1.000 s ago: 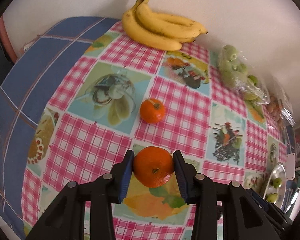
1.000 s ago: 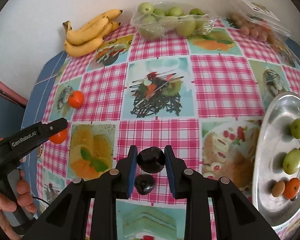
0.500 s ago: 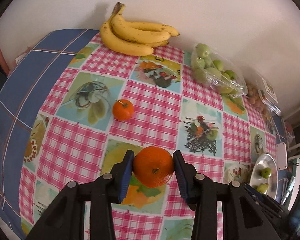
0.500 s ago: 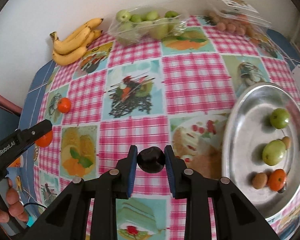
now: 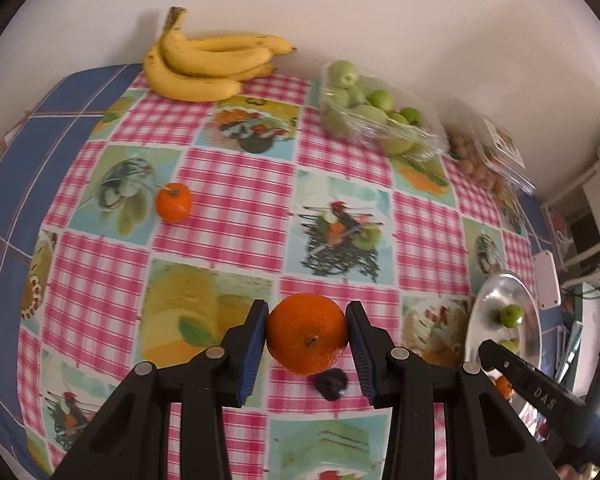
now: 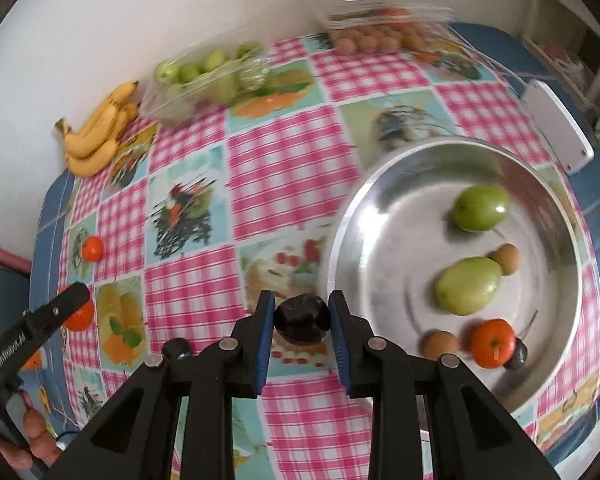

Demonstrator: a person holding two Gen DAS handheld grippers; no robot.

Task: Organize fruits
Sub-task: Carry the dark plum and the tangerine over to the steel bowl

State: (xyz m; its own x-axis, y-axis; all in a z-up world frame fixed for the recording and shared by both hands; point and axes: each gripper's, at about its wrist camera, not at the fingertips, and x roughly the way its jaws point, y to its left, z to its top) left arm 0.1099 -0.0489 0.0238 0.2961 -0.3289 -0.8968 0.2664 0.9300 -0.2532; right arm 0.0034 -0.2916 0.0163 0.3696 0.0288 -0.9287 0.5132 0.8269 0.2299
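Observation:
In the left wrist view my left gripper [image 5: 307,309] is shut on a large orange [image 5: 307,334], held above the checked tablecloth. In the right wrist view my right gripper [image 6: 301,301] is shut on a dark plum [image 6: 302,320], just left of the rim of a round metal tray [image 6: 342,240]. The tray holds two green fruits [image 6: 480,208], two small brown fruits, a mandarin [image 6: 493,342] and a dark plum [image 6: 517,354]. Another dark plum [image 5: 331,385] lies on the cloth under the orange. A small mandarin [image 5: 173,202] sits at the left.
Against the wall lie bananas [image 5: 208,66], a clear pack of green fruits [image 5: 374,110] and a pack of brown fruits [image 6: 380,32]. A white flat object [image 6: 556,128] lies beyond the tray. A hand [image 6: 32,432] grips the left tool.
Both grippers have carried their fruit rightward over the table. The tray now fills the right side of the right wrist view, and the loose plum has dropped behind.

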